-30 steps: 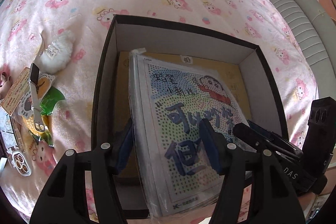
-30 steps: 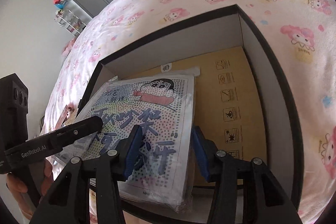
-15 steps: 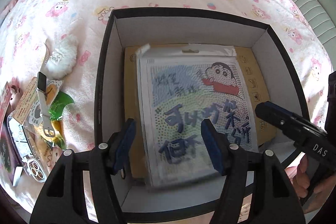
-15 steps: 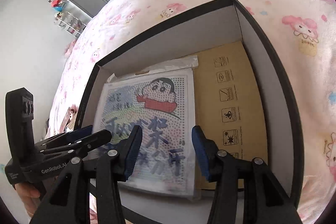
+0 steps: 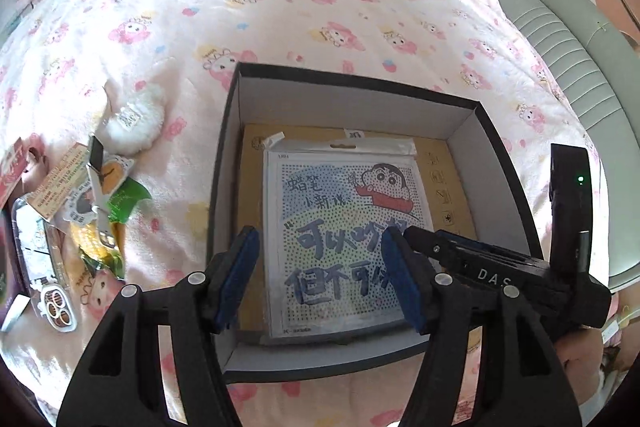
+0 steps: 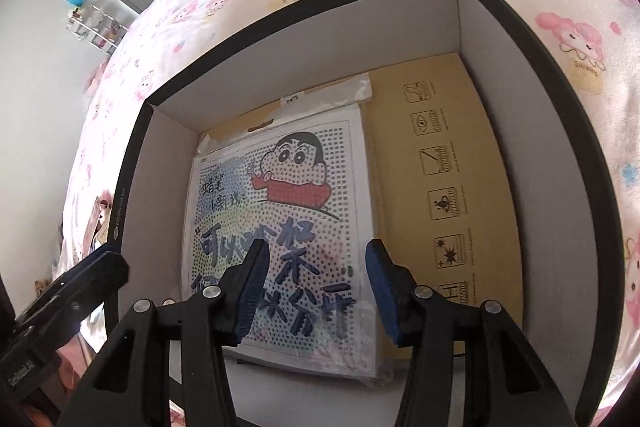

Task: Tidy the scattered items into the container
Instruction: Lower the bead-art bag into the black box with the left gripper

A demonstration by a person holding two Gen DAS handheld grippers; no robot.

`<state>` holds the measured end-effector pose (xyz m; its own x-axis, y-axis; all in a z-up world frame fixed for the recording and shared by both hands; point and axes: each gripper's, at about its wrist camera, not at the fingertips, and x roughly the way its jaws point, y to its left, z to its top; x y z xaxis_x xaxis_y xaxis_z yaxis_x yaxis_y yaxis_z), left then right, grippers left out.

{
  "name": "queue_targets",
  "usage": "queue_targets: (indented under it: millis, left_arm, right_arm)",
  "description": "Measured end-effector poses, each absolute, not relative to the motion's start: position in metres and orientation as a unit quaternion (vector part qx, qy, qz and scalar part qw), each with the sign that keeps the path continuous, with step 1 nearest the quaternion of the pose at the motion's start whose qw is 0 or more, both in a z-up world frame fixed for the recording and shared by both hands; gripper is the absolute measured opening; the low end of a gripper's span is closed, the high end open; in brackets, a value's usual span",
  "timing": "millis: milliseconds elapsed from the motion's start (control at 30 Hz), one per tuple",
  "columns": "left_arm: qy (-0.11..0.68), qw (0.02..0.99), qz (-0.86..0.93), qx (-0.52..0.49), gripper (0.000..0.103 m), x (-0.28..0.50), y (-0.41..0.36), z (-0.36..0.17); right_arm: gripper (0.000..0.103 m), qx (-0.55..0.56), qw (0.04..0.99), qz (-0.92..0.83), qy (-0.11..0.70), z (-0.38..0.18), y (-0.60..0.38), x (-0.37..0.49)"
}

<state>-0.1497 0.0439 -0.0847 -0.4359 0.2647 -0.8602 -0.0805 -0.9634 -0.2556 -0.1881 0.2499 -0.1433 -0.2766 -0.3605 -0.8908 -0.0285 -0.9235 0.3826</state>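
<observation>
Left wrist view shows the black-rimmed cardboard box with white inner walls (image 5: 230, 163) at frame centre on the pink cartoon-print blanket (image 5: 280, 7). A plastic-wrapped cartoon bead-art kit (image 5: 340, 227) lies flat on the brown cardboard sheet (image 5: 444, 187) lining the bottom, likely laid flat to leave room above. The left gripper (image 5: 320, 279) hovers over the box, jaws spread and empty; the right gripper (image 6: 312, 291) likewise hangs released above the kit. At middle left, a white fluffy plush (image 5: 134, 123) and packaged snacks and trinkets (image 5: 80, 219) lie outside, not yet tidied.
</observation>
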Motion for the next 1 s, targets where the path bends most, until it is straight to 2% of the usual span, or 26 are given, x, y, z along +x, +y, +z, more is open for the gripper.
queue_targets:
  millis: [167, 333, 533, 600, 733, 867, 900, 1000]
  left_arm:
    - [-0.087, 0.104, 0.84, -0.525, 0.064, -0.156, 0.039, -0.086]
    - [-0.097, 0.107, 0.834, -0.533, 0.064, -0.155, 0.037, -0.091]
    - [-0.077, 0.139, 0.816, -0.556, 0.064, -0.169, 0.059, -0.103]
    - [-0.05, 0.141, 0.815, -0.56, 0.065, -0.176, 0.082, -0.111]
    - [0.076, 0.092, 0.817, -0.564, 0.066, -0.187, 0.14, -0.131]
    - [0.075, 0.146, 0.797, -0.582, 0.07, -0.185, 0.182, -0.138]
    - [0.083, 0.148, 0.794, -0.583, 0.074, -0.185, 0.191, -0.141]
    - [0.126, 0.137, 0.787, -0.588, 0.075, -0.184, 0.212, -0.148]
  right_arm:
    - [0.056, 0.614, 0.124, -0.764, -0.156, -0.145, 0.235, -0.191]
    - [0.056, 0.617, 0.203, -0.726, -0.228, -0.144, 0.214, -0.193]
    - [0.056, 0.528, 0.086, -0.837, -0.119, -0.093, 0.251, -0.173]
    - [0.056, 0.519, 0.077, -0.841, -0.129, -0.084, 0.271, -0.166]
    - [0.056, 0.483, 0.084, -0.853, -0.178, -0.062, 0.301, -0.145]
    - [0.057, 0.455, 0.047, -0.877, -0.146, -0.049, 0.311, -0.137]
    - [0.057, 0.453, 0.037, -0.88, -0.138, -0.049, 0.316, -0.136]
    - [0.057, 0.459, 0.015, -0.879, -0.127, -0.06, 0.329, -0.136]
